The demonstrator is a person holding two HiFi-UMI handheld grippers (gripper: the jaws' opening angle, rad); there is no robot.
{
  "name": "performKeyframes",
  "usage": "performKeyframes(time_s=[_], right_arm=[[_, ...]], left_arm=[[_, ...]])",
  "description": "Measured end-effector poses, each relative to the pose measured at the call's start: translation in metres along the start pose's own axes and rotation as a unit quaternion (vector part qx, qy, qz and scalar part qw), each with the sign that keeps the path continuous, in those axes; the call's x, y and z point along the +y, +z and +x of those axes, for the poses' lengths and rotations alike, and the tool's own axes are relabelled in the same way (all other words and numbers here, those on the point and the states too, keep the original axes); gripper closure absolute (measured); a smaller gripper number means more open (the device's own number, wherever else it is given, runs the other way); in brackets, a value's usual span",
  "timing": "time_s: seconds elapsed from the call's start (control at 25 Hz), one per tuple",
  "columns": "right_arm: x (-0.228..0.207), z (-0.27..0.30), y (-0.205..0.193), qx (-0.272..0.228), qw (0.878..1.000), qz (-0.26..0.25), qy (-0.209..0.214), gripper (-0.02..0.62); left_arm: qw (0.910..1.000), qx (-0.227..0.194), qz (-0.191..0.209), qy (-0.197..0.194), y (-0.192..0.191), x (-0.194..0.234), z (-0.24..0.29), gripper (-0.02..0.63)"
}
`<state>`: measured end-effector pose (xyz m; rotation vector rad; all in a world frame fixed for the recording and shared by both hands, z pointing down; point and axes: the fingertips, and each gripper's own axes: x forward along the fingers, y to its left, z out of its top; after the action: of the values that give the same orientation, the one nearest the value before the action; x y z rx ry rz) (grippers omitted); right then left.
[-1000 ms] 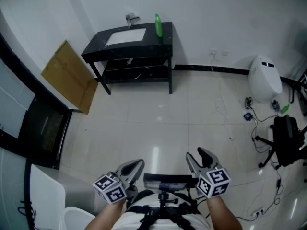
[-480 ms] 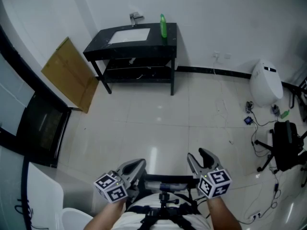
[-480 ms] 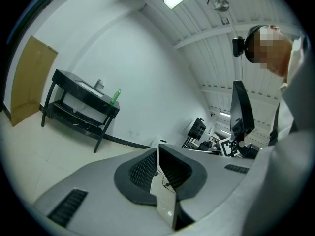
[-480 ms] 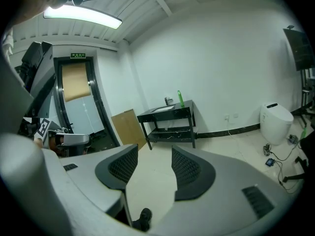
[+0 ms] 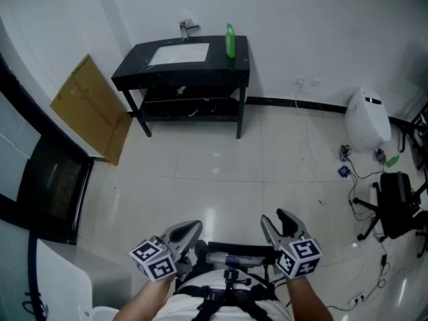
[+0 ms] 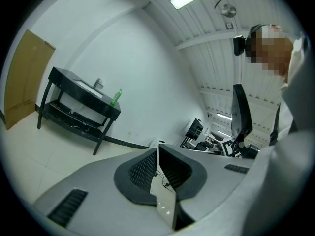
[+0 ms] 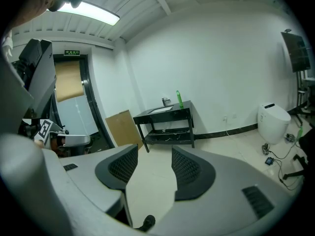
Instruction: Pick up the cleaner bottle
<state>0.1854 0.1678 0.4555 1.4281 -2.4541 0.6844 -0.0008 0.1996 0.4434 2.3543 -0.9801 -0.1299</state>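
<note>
Closest to the viewer, a person holds two handheld grippers low in front of the body. The left gripper (image 5: 189, 229) has its jaws drawn together at the tips with nothing between them. The right gripper (image 5: 281, 218) has its jaws spread and empty. A wide stretch of glossy tiled floor (image 5: 221, 166) lies ahead. At its far side a black washstand (image 5: 134, 69) stands against the wall, and the green cleaner bottle (image 5: 230, 40) stands upright on its far right corner, well apart from both grippers. Loose cables (image 5: 348, 166) trail over the floor to the right and could probably catch a foot if the path strays that way. The bottle looks tall and slim and stands close to the stand's right edge, beside the basin (image 5: 179, 53). A jaw arriving off-centre could likely tip it over or push it off. The left jaws would have to part before they could take it. As for what is unclear, the person's forearms are cut off at the near edge, and a black mount between the grippers hides the body. Items on the stand's lower shelf are too small to name. The bottle's cap, label and fill level cannot be made out.
</note>
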Motion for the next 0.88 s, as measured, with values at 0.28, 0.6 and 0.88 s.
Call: performKeyframes(time_s=[0.28, 0.6, 0.88], right_arm=[[0.026, 0.035, 0.009, 0.006, 1.000, 0.004, -0.016, 0.373], [0.050, 0.061, 0.020, 0.007, 0.999, 0.001, -0.036, 0.373], [0.077, 0.079, 0.020, 0.001, 0.999, 0.015, -0.051, 0.373]], left_arm=[[0.9998, 0.007, -0.002, -0.018, 0.026, 0.041, -0.007, 0.606], [0.9992, 0.016, -0.011, -0.036, 0.042, 0.071, -0.020, 0.606], [0.9981, 0.036, -0.008, -0.049, 0.052, 0.097, -0.043, 0.606]])
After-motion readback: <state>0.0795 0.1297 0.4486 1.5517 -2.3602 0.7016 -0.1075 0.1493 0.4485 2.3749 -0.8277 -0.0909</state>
